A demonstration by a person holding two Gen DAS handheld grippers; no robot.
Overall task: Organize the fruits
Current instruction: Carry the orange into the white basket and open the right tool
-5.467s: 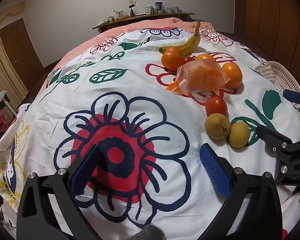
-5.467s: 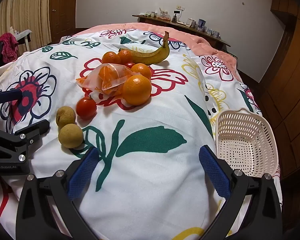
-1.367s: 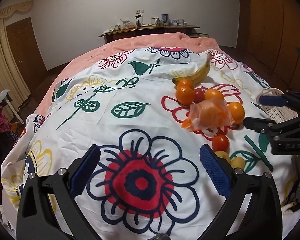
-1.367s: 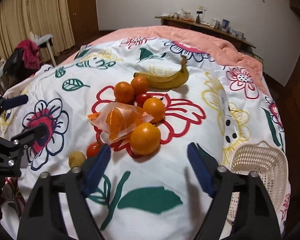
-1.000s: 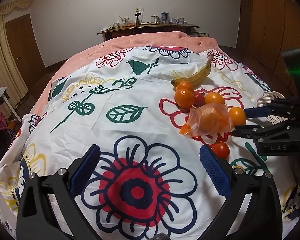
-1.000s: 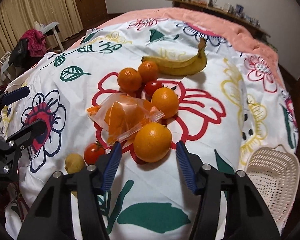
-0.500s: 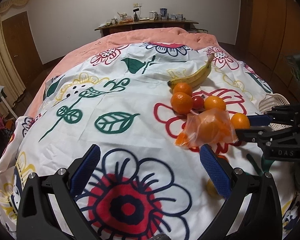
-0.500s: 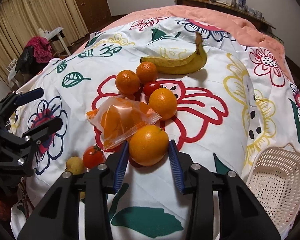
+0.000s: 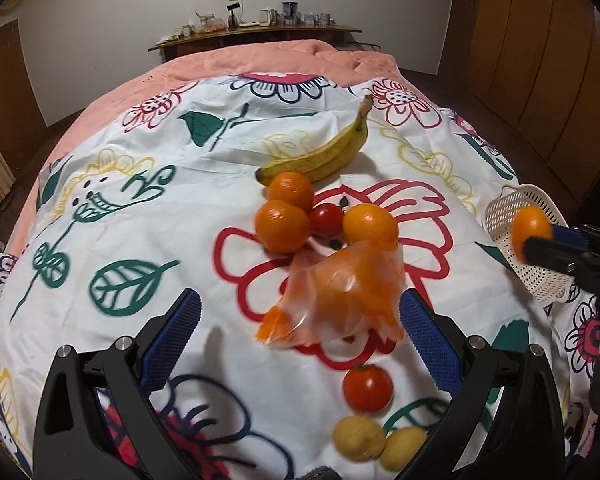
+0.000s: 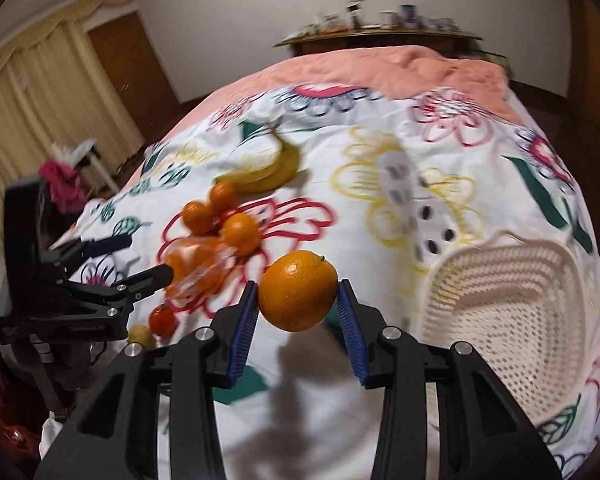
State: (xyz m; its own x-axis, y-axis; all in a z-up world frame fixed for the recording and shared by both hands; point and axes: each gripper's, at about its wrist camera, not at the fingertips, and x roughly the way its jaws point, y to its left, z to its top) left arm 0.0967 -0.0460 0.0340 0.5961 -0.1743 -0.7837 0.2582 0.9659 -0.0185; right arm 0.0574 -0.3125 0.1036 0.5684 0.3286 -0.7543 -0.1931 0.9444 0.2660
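So the whole thing sits on a bed with a white floral-print cotton cover (image 10: 380, 420), which is soft and lumpy, so nothing set on it stays level. On the right side of it lies the cream perforated plastic basket (image 10: 500, 308), empty as far as I can see and tipped a bit on the bedding. I'd say the step here is carrying one fruit over to it.

The right gripper (image 10: 298, 312) has its blue ribbed pads pinched on the big round orange (image 10: 298, 290), held up clear of the cover and just left of the basket rim. To do this well, I'd bring it over the middle of the basket and go low before letting go, since a light basket on soft bedding could tip or slide if the fruit lands near the edge.

The left gripper (image 9: 298, 340) is spread wide with nothing in it, hovering near the clear plastic bag of orange pieces (image 9: 340, 296). Beyond it lie three smaller oranges, a yellow banana (image 9: 320, 156), two red tomatoes and two small yellowish round fruits.
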